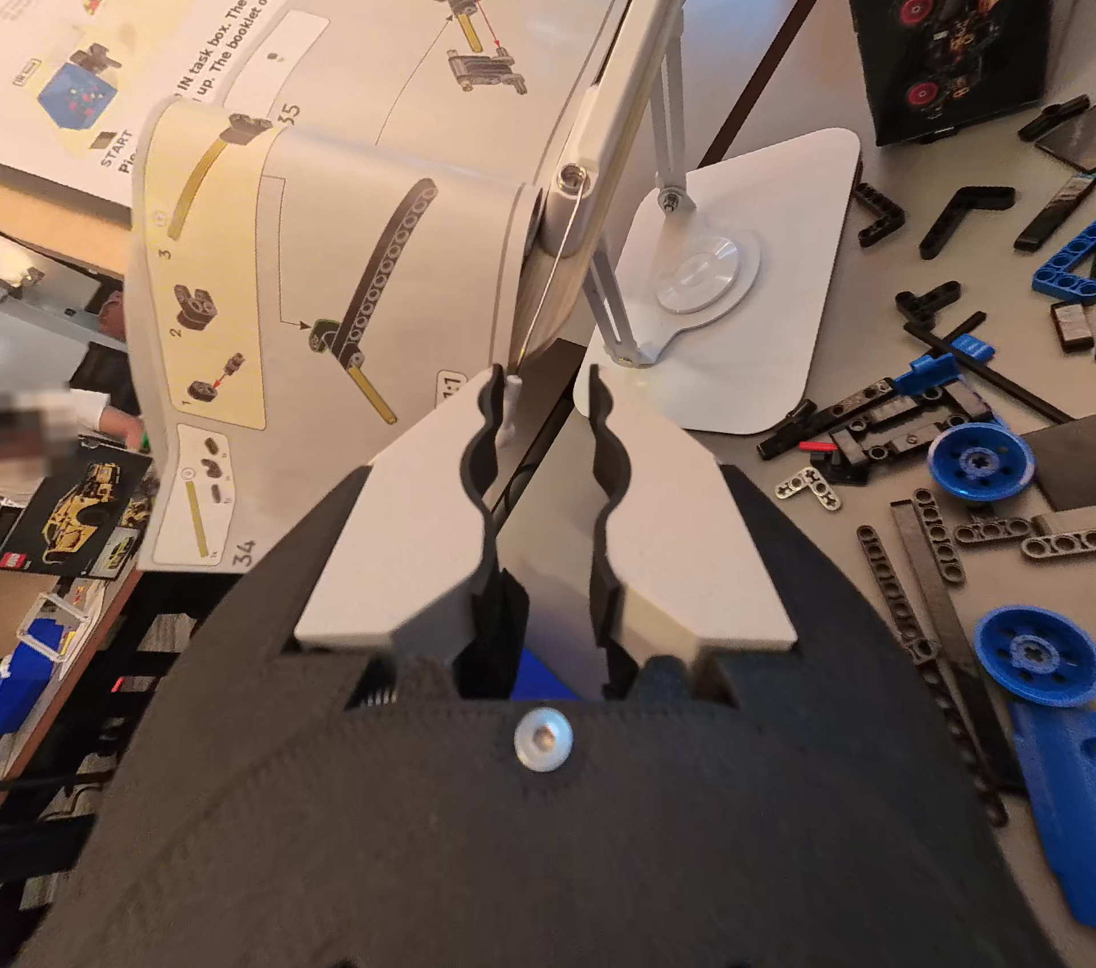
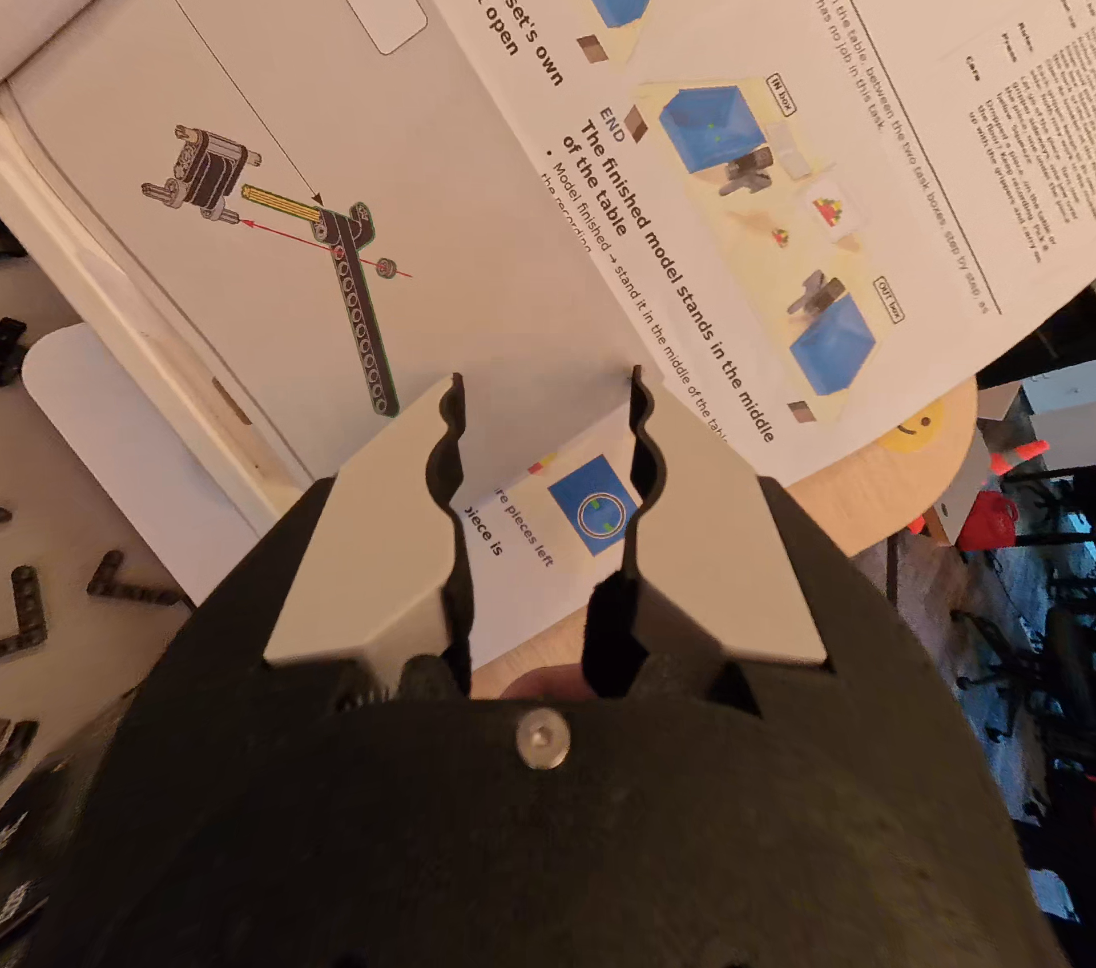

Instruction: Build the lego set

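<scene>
Grey table (image 1: 771, 50) (booklet (image 1: 356, 228) propped), parts (image 1: 925, 530) scattered.

A white metal book stand (image 1: 789, 251) with a flat rounded base plate, a round silver disc at its middle and thin hinged arms stands on the pale grey tabletop (image 1: 741, 477). A large white printed sheet with blue box pictures (image 2: 771, 121) lies spread behind and beside the stand, over a light wooden surface (image 2: 878, 483) that carries a yellow smiley sticker (image 2: 913, 432). Past that wooden edge, in the right wrist view, a dim room shows a red object (image 2: 990, 521) and orange-tipped pieces (image 2: 1020, 456), too blurred to name.
</scene>
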`<state>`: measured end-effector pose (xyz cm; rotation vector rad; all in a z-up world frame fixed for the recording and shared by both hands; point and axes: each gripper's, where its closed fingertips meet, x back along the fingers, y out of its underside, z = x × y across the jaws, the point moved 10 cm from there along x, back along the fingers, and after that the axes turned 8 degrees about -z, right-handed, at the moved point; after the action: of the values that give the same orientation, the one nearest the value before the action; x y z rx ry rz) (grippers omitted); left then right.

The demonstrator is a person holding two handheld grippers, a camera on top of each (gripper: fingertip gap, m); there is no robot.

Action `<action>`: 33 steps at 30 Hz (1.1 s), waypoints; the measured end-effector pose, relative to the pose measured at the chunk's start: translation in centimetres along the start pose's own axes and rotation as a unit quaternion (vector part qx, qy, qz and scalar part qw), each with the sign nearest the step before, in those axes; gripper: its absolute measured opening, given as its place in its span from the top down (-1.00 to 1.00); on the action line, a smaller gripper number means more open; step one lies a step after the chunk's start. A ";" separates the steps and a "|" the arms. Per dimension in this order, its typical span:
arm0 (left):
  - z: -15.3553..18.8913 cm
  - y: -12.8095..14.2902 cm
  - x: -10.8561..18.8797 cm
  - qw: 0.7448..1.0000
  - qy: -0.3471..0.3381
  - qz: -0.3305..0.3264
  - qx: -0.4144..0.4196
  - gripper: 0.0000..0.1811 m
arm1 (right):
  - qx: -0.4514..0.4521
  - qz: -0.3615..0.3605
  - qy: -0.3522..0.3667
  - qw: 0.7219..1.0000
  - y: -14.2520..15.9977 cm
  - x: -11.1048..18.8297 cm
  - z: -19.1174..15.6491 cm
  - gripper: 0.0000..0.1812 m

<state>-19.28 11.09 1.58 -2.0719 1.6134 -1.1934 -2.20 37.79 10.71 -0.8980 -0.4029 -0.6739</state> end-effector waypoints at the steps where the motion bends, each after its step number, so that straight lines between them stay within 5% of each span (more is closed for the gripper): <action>1: 0.0 0.0 -0.1 1.000 0.001 0.000 0.001 0.70 | 0.003 -0.001 -0.001 1.000 0.0 -0.1 0.0 0.46; 9: 0.1 -0.1 -0.1 1.000 -0.003 -0.003 -0.002 0.69 | 0.011 0.002 -0.014 1.000 -0.1 -0.5 -0.8 1.00; 15: 0.2 0.0 -0.2 1.000 -0.002 -0.003 -0.004 0.69 | 0.008 0.003 -0.019 1.000 -0.1 -0.3 -0.6 1.00; 16: 0.2 0.0 -0.2 1.000 -0.001 -0.003 -0.003 0.69 | 0.008 0.009 -0.004 1.000 -0.1 -0.1 -0.4 0.99; 18: 0.1 0.0 -0.2 1.000 0.001 -0.003 -0.003 0.69 | -0.009 0.021 0.014 1.000 -0.3 0.1 0.1 0.53; 22: 0.1 0.1 -0.2 1.000 0.005 -0.005 -0.003 0.69 | -0.020 0.018 0.008 1.000 -0.1 -0.2 0.4 0.38; 33: 0.4 0.2 -0.5 1.000 0.006 -0.010 -0.007 0.68 | -0.006 0.013 -0.008 1.000 -0.3 -0.7 -0.4 1.00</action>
<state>-19.16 11.31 0.96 -2.0995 1.6137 -1.2059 -2.87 37.62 10.27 -0.9191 -0.4018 -0.6452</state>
